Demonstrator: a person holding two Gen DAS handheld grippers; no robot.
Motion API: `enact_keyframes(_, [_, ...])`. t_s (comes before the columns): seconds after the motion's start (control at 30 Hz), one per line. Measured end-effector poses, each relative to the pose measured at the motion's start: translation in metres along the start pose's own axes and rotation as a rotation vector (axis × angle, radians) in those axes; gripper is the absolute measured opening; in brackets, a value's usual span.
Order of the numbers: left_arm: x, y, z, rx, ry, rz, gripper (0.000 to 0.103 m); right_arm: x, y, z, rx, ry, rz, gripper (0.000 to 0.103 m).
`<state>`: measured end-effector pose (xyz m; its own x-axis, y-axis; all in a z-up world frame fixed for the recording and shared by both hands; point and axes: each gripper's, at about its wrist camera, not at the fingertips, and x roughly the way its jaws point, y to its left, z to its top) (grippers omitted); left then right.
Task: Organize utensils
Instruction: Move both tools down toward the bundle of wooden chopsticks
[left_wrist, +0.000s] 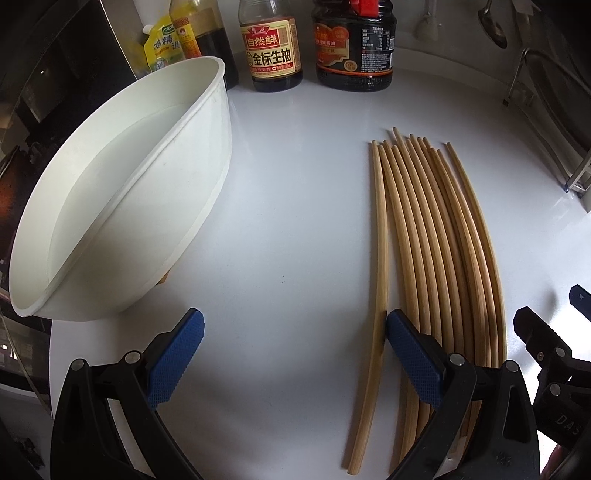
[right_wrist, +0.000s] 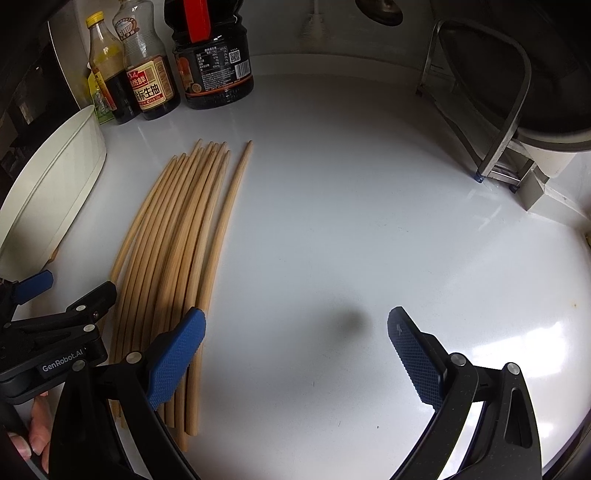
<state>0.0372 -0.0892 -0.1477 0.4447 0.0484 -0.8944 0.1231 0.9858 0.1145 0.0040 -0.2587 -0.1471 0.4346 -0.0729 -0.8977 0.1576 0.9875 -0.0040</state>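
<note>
Several wooden chopsticks (left_wrist: 436, 236) lie side by side on the white counter, tips pointing away. One chopstick (left_wrist: 378, 258) lies slightly apart on the left of the bundle, just inside my left gripper's right pad. My left gripper (left_wrist: 295, 328) is open, low over the counter, with nothing held. A white paper bowl (left_wrist: 122, 192) lies tipped on its side to the left. In the right wrist view the chopsticks (right_wrist: 177, 251) lie at the left, and my right gripper (right_wrist: 295, 332) is open over bare counter, its left finger over the rightmost sticks. The bowl (right_wrist: 55, 184) shows at the left edge.
Sauce bottles (left_wrist: 271, 48) and a dark jar (left_wrist: 352, 48) stand along the back wall. A metal rack (right_wrist: 491, 110) with a dark pot stands at the back right. A hand (right_wrist: 33, 428) holds the left gripper's handle. The counter's curved edge runs along the lower right.
</note>
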Motion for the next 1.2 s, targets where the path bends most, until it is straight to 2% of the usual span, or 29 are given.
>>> enact_keyframes(0.2, [0.000, 0.002, 0.001, 0.006, -0.011, 0.009, 0.097, 0.001, 0.007, 0.005, -0.004, 0.000, -0.010, 0.094])
enact_keyframes(0.4, [0.002, -0.002, 0.006, 0.021, -0.011, 0.012, 0.097, 0.000, 0.011, 0.008, -0.014, -0.021, -0.056, 0.094])
enact_keyframes(0.6, [0.004, 0.000, 0.011, 0.007, -0.003, 0.011, 0.097, 0.004, 0.014, 0.011, -0.016, -0.013, -0.050, 0.094])
enact_keyframes(0.73, [0.006, 0.001, 0.013, -0.002, -0.006, 0.007, 0.098, 0.006, 0.014, 0.010, -0.022, -0.014, -0.087, 0.094])
enact_keyframes(0.9, [0.006, -0.001, 0.013, 0.004, -0.026, -0.002, 0.097, 0.003, 0.013, 0.008, -0.042, -0.043, -0.081, 0.094])
enact_keyframes(1.0, [0.007, 0.000, 0.012, -0.009, -0.021, -0.041, 0.095, 0.004, 0.010, 0.009, -0.026, -0.042, -0.040, 0.089])
enact_keyframes(1.03, [0.008, 0.000, 0.012, -0.010, -0.018, -0.055, 0.094, 0.004, 0.009, 0.009, -0.015, -0.039, -0.021, 0.086])
enact_keyframes(1.17, [0.001, -0.009, 0.009, 0.036, -0.038, -0.070, 0.076, 0.001, 0.015, 0.007, -0.048, -0.051, -0.010, 0.074])
enact_keyframes(1.2, [-0.001, -0.012, 0.008, 0.050, -0.044, -0.065, 0.070, 0.000, 0.017, 0.007, -0.060, -0.052, 0.002, 0.066])
